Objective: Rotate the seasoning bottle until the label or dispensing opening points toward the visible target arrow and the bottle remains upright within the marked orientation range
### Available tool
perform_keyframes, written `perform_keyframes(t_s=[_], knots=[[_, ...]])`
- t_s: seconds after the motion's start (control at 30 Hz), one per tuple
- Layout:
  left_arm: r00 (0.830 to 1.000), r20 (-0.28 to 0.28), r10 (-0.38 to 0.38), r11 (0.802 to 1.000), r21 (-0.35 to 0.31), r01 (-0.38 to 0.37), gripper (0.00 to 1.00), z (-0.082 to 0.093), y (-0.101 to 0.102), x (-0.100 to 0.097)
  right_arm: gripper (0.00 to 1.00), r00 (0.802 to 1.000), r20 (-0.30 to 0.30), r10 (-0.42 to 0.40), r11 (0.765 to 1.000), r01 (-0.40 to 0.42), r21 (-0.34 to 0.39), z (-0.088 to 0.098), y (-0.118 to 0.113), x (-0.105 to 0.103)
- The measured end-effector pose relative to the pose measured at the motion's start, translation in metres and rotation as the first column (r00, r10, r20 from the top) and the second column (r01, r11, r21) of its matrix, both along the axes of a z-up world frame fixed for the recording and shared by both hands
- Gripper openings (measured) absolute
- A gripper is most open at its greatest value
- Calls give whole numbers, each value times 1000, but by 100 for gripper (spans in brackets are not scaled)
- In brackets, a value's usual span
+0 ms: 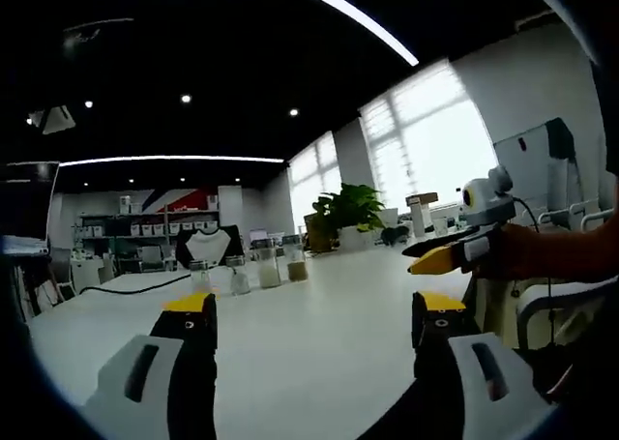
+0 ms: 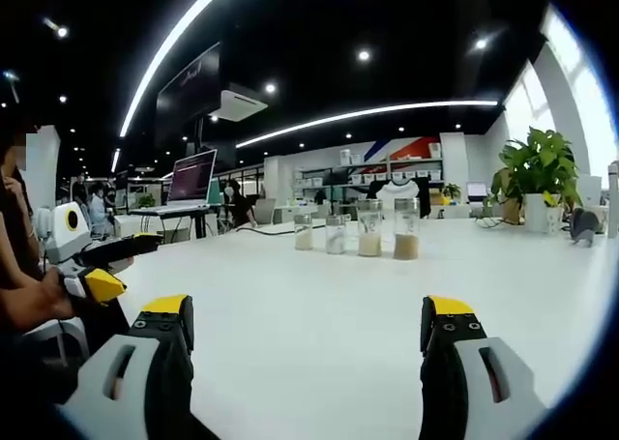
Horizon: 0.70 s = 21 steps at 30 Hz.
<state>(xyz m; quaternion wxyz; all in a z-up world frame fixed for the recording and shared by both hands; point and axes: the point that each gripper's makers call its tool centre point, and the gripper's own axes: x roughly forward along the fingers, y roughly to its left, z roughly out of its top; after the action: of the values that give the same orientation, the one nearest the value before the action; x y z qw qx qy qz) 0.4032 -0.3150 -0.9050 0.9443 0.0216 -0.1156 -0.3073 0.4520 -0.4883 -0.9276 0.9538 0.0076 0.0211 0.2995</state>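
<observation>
Several clear seasoning bottles stand in a row far across the white table (image 1: 319, 343). In the left gripper view the brown-filled one (image 1: 297, 263) is at the right end, next to a pale-filled one (image 1: 268, 267). The right gripper view has the brown-filled bottle (image 2: 406, 233) beside a pale one (image 2: 369, 232). My left gripper (image 1: 314, 316) is open above the near table, nothing between its yellow-tipped fingers (image 1: 190, 307). My right gripper (image 2: 308, 320) is open too, well short of the bottles. The right gripper (image 1: 437, 259) also enters the left gripper view from the right. No arrow mark can be made out.
A potted plant (image 1: 346, 213) stands at the table's far right end (image 2: 538, 177). A black cable (image 1: 135, 285) runs along the far left. A laptop (image 2: 191, 179) sits on another desk, people behind it. Shelves line the back wall.
</observation>
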Motion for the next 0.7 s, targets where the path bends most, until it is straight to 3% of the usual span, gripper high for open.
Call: perform_keyframes(t_s=[0.07, 0.2, 0.33, 0.4, 0.43, 0.5, 0.6, 0.7], knots=[[1000, 7, 0, 996, -85, 1, 82, 9, 6, -1, 99, 1000, -2, -5, 1000, 5, 3, 0, -2, 1], [1000, -19, 12, 998, -66, -13, 78, 2, 6, 2, 99, 1000, -7, -8, 1000, 8, 3, -2, -3, 1], [998, -1, 63, 997, -34, -63, 74, -2, 9, 6, 99, 1000, -9, -8, 1000, 8, 4, -2, -4, 1], [995, 21, 97, 994, -55, -96, 70, 0, 16, 6, 99, 1000, -9, -6, 1000, 6, 3, -3, -3, 1], [991, 44, 123, 988, -98, -119, 70, 6, 22, 7, 99, 1000, -11, -6, 1000, 6, 3, -3, -4, 2], [994, 39, 104, 986, -137, -97, 67, 8, 23, 6, 99, 1000, -13, -7, 1000, 7, 3, -4, -4, 2], [986, 65, 151, 983, -116, -143, 61, 9, 32, 7, 99, 1000, -19, -7, 1000, 7, 3, -6, -4, 2], [986, 56, 158, 979, -139, -149, 64, 10, 35, 8, 99, 1000, -22, -4, 1000, 5, 5, -7, -4, 2]])
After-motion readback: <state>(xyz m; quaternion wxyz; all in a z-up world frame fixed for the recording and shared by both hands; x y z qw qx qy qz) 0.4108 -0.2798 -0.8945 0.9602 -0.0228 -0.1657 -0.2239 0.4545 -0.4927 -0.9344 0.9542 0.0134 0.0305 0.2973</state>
